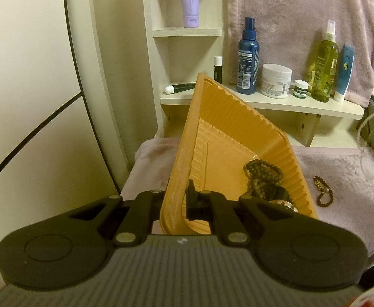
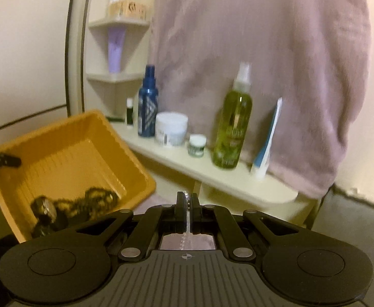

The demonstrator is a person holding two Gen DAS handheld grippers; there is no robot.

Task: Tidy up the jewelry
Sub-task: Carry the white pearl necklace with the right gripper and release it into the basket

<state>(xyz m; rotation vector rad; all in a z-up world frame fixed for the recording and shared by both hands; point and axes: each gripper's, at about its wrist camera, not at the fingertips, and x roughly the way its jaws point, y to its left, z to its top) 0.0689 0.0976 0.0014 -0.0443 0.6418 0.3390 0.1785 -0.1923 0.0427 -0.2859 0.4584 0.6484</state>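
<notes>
My left gripper (image 1: 178, 199) is shut on the rim of an orange ribbed tray (image 1: 227, 133) and holds it tilted. Dark bead strands (image 1: 263, 172) and a watch (image 1: 282, 202) lie in its low corner. A brown bead bracelet (image 1: 323, 192) lies on the pink towel (image 1: 340, 168) to the right of the tray. In the right wrist view the tray (image 2: 69, 158) is at the left with the beads (image 2: 94, 199) and watch (image 2: 46, 211) inside. My right gripper (image 2: 187, 199) is shut on a thin silvery chain (image 2: 187, 220) that hangs down between the fingers.
A cream shelf (image 1: 302, 103) behind carries a blue spray bottle (image 1: 248, 58), a white jar (image 1: 276, 80), a small green jar (image 1: 300, 88), a green spray bottle (image 1: 325, 64) and a blue tube (image 1: 344, 73). A corner shelf (image 1: 187, 32) holds a lilac tube (image 1: 190, 0). A white cable (image 1: 373, 138) lies at right.
</notes>
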